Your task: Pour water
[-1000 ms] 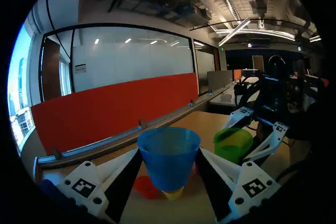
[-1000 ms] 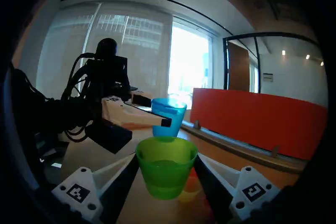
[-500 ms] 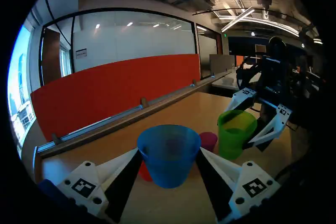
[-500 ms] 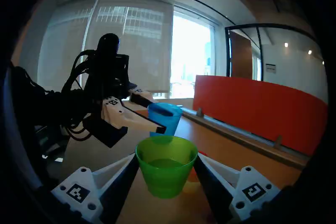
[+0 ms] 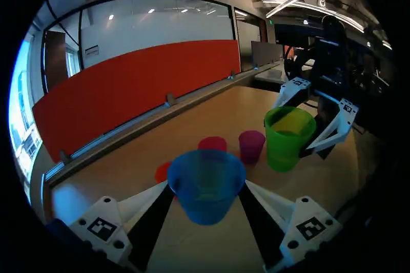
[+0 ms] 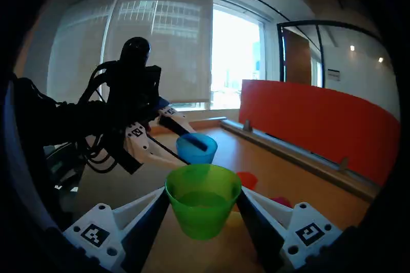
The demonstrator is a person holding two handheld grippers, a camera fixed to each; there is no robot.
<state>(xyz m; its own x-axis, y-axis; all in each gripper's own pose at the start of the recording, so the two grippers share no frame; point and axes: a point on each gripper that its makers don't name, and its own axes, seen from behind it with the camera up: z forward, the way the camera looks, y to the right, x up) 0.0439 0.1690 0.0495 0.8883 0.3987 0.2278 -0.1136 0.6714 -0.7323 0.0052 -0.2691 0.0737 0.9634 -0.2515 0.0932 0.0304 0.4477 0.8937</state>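
Pale wooden tabletop (image 5: 215,114) in an open office, with a long red partition panel (image 5: 128,86) along the far edge.

Left gripper view, from left to right: a low red plastic cup (image 5: 163,171), a taller red plastic cup (image 5: 212,143) and a small magenta plastic cup (image 5: 251,145), standing apart on the table. In front of them, the left gripper (image 5: 206,187), its two fingers clamped on the sides of a translucent blue plastic cup (image 5: 206,193). Cup held over the table, upright, mouth up, long axis vertical. Further right, the right gripper (image 5: 294,129), pressed on both sides of a translucent green plastic cup (image 5: 287,147), also upright, with water (image 5: 289,132) partway up. Bright ceiling light strips (image 5: 287,2) overhead.

Right gripper view, from left to right: a dark sleeve (image 6: 51,124) behind the left gripper, a bright window with blinds (image 6: 154,53) beyond, then the blue cup just behind the green one, rims apart. Hard to tell whether either cup touches the table.
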